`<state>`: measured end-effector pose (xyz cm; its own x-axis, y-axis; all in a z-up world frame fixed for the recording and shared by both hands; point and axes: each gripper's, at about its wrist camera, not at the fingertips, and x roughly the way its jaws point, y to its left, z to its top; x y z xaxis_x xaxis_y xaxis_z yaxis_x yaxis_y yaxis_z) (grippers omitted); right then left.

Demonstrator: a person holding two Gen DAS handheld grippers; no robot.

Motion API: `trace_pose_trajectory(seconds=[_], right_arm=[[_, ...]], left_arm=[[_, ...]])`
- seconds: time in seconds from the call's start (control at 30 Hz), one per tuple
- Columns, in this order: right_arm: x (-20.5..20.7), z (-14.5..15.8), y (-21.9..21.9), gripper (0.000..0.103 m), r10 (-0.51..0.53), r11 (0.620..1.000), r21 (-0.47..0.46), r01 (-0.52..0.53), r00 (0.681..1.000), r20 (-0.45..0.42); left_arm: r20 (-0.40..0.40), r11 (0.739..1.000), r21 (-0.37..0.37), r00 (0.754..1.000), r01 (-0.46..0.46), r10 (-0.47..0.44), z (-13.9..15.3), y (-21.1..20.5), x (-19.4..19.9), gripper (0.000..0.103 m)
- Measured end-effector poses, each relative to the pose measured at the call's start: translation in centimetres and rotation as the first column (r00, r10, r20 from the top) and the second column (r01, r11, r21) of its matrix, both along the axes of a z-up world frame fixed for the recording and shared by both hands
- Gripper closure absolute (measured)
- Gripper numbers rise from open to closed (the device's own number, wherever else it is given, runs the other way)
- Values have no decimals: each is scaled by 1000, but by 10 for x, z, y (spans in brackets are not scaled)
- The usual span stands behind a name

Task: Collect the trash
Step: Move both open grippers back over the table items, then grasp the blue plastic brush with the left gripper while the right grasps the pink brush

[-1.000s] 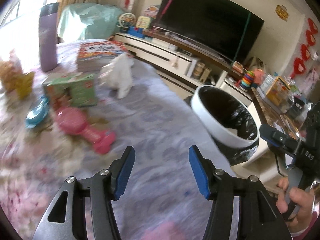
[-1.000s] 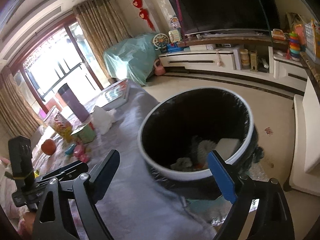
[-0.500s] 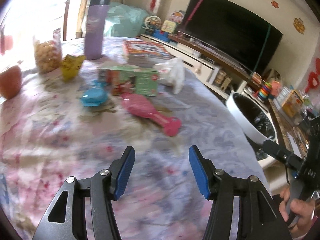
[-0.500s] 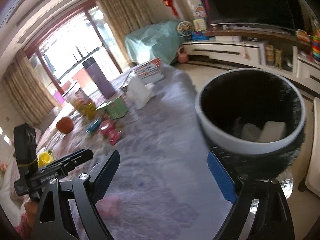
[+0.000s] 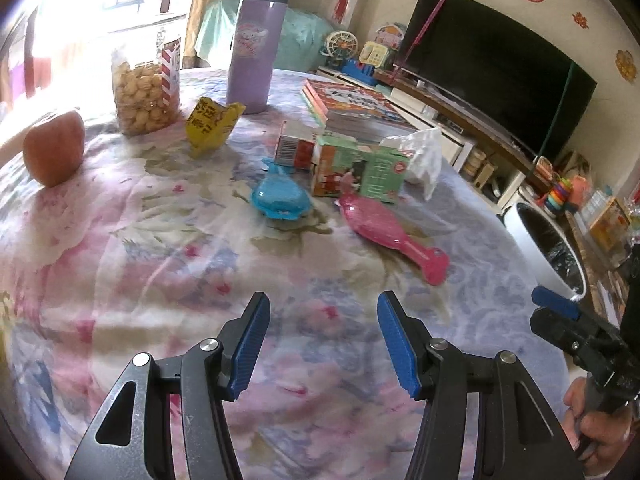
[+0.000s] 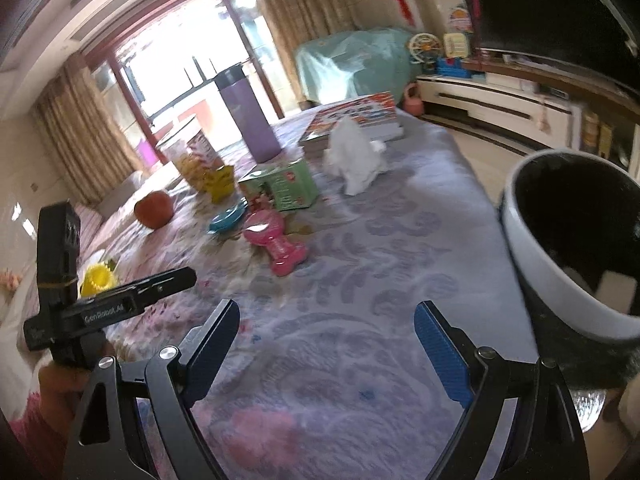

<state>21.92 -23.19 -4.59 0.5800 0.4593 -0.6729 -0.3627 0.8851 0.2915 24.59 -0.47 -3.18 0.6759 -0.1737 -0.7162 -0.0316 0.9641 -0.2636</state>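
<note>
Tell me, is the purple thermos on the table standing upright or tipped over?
Upright. The purple thermos stands on its base on the table with its dark lid on top, beside the cookie jar.

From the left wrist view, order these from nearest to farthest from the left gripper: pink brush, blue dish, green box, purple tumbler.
Measured from the left gripper, open over bare cloth:
1. Pink brush, ahead and right.
2. Blue dish, ahead, slightly left; close to the brush, so these two are hard to separate.
3. Green box, behind both.
4. Purple tumbler, far back, upright.
</note>
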Motion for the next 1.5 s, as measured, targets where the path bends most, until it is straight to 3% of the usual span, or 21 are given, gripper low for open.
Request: trace_pose_trajectory(seconds=[0.33,0.7,0.83,0.87,0.97,1.03,1.1,1.17,1.4,1.5], right_arm=[[33,-7,43,24,132,988,-81,-133,991,-10],[68,-25,86,39,252,948,-191,-256,967,-46],[74,-32,94,53,261,932,-243,-268,964,-61],[74,-33,96,55,262,930,-252,-269,963,-60],[73,-32,96,69,263,927,-260,-270,963,-65],[73,-32,89,70,251,939,-224,-261,965,-76],[70,-33,81,81,229,949,-199,-243,969,-88],[67,-32,69,81,204,963,-156,-218,974,-100],[44,-28,50,81,160,976,-130,-175,980,-115],[40,-27,49,79,131,980,-137,-144,987,-97]], left_arm=[[-20,998,52,999,30,-29,-5,22,48,47],[-32,991,100,996,88,-85,-19,24,106,46],[-43,988,118,994,103,-99,-30,22,117,49],[-42,987,123,994,104,-99,-32,20,117,58],[-31,986,128,994,107,-104,-33,18,116,58],[-27,986,130,994,107,-105,-32,17,113,58],[-25,986,126,994,111,-109,-32,15,106,58],[-21,986,118,993,117,-115,-31,11,95,58],[-21,985,52,986,165,-164,-28,-3,44,58],[-40,983,60,985,172,-169,-32,-5,33,58]])
